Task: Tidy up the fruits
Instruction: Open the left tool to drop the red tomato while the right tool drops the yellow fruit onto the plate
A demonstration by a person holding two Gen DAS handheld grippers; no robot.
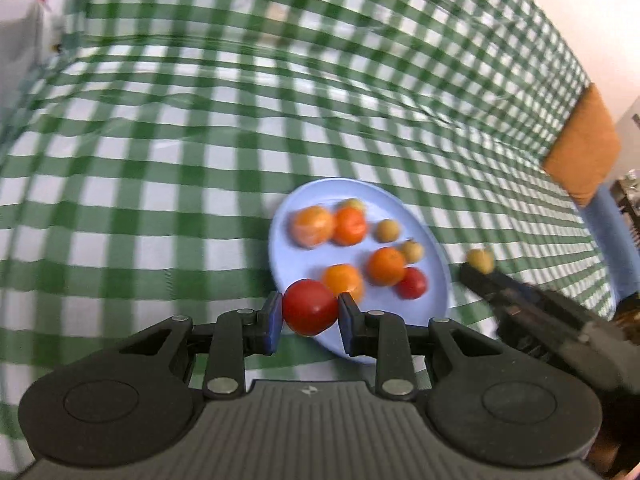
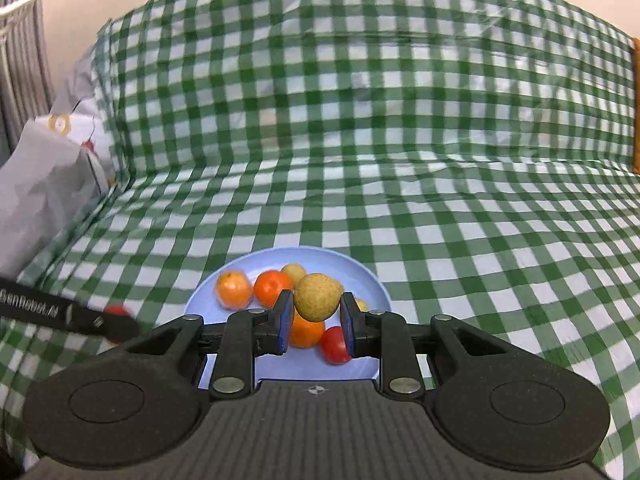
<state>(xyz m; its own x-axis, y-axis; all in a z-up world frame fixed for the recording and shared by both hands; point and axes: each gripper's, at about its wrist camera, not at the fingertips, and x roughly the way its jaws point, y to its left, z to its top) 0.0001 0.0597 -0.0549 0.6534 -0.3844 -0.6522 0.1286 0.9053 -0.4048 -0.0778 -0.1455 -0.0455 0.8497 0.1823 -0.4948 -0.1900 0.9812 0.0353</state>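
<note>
— What did your left gripper (image 1: 310,307) have?

— A red tomato (image 1: 310,306), clamped between both pads, held at the near rim of the light blue plate (image 1: 282,236) on the green checked cloth (image 1: 160,160).

— And the right?

— My right gripper (image 2: 316,300) was closed on a small tan-yellow fruit (image 2: 316,297), above the plate (image 2: 360,276). Oranges (image 1: 349,225), another tomato (image 1: 412,283) and more small yellow fruits (image 1: 387,230) lay on it.

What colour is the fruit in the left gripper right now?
Red: the fruit between the left gripper pads, clearest in the left wrist view.
</note>
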